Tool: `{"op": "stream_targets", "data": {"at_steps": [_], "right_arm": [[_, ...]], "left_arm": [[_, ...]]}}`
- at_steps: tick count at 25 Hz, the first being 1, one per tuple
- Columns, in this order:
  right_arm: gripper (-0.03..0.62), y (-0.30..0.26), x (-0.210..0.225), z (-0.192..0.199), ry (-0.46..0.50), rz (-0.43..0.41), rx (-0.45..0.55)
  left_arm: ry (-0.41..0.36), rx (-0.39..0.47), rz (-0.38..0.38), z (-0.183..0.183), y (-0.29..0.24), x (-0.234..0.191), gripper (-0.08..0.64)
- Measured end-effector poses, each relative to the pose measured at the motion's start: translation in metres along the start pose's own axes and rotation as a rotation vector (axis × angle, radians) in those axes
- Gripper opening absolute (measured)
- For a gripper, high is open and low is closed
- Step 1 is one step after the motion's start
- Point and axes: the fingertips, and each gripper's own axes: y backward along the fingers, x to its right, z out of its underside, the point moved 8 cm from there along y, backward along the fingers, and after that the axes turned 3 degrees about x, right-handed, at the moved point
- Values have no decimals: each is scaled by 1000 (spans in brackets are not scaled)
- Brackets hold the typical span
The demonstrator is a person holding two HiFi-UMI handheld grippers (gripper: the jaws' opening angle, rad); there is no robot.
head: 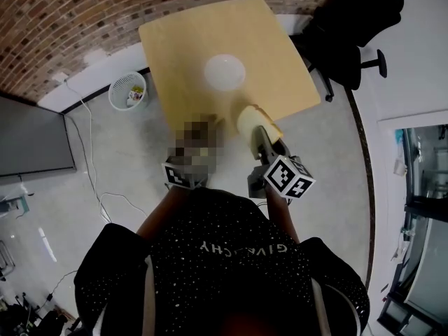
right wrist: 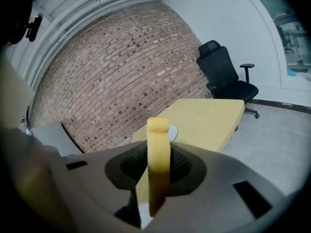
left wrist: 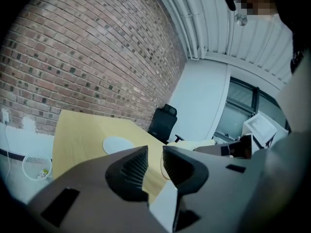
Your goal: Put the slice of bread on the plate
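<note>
A pale yellow slice of bread [right wrist: 158, 159] stands on edge between the pads of my right gripper [right wrist: 158, 171], which is shut on it. In the head view the bread [head: 255, 120] hangs over the near edge of the light wooden table [head: 182, 47]. The white plate [head: 224, 71] lies empty in the table's middle, beyond the bread. It also shows as a flat white plate [left wrist: 118, 144] in the left gripper view. My left gripper [left wrist: 154, 161] is beside the right one at the table's near edge. Its jaws stand a narrow gap apart with nothing between them.
A black office chair [head: 350, 26] stands at the table's far right corner. A white wastebasket [head: 127, 91] sits on the floor left of the table, by the brick wall [head: 84, 19]. A dark panel [head: 35, 138] and loose cables lie at the left.
</note>
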Motion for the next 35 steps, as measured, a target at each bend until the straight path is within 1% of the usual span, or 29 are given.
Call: {"op": "stream_targets", "data": {"at_steps": [3,9,13,16,20,23,27,29,32,35], "right_arm": [[94,-23,-1,-15,8,2,-8],[94,-66,1,-37,22,16,-18],[94,-93,3,-47,30,10,-19],[95,-110,5,-57,43,-11,-39],[94,-140,9,-75,72,-68,-94],[94,-169,12,-85,100,-105,-172],[95,-208,12,-89,82,-165,-299],[95,-232,14,-87,58,-187,-361],[95,-267,12,-72,-7,-230,-467],[95,-293,10,-59,-53,-256,-541]], "left_arm": [[37,3,-2,-10,-18,-16,104],[50,19,-11,-29,-50,-46,101],[36,13,-7,-35,-70,-64,95],[36,6,-22,-39,-82,-73,94],[26,10,-61,-42,-94,-80,95],[4,26,-108,-45,-101,-87,67],[-58,40,-166,-49,-102,-96,16],[-56,49,-190,-48,-99,-101,11],[-39,50,-243,-43,-89,-111,11],[-17,40,-288,-39,-85,-118,11]]}}
